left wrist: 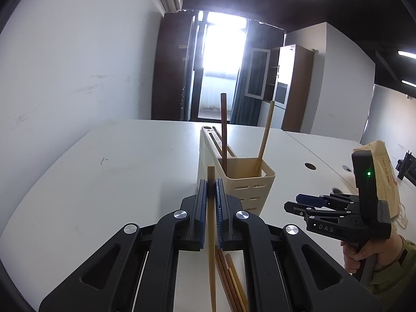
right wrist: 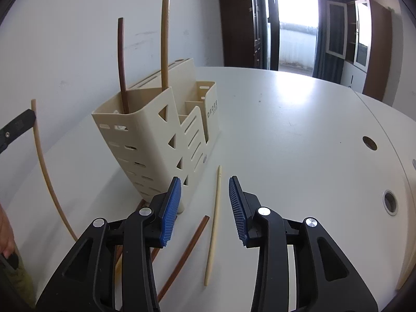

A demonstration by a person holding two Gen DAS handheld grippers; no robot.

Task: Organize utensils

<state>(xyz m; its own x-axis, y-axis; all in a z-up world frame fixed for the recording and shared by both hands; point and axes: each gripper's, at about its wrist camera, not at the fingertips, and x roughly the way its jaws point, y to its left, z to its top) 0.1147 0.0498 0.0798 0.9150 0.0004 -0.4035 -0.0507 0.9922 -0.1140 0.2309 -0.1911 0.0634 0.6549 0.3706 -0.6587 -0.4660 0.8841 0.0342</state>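
Here, pale chopstick (right wrist: pixel 214 223) between right claw (right wrist: pixel 205 208) pads

Our left tongs (left wrist: pixel 211 195) and right tongs (right wrist: pixel 204 208) are black, each with 2 ribbed blue pads (right wrist: pixel 170 213) and silver round screws (right wrist: pixel 263 211) behind them; our sleeve (left wrist: pixel 397 273) is olive.

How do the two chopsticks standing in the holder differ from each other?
The dark brown chopstick is reddish-brown; the tan chopstick is pale wood. In the left wrist view the dark one stands nearly upright at the near-left of the compartment, while the tan one leans right from the far side. Both stand tip-down in the same end compartment of the cream utensil holder.
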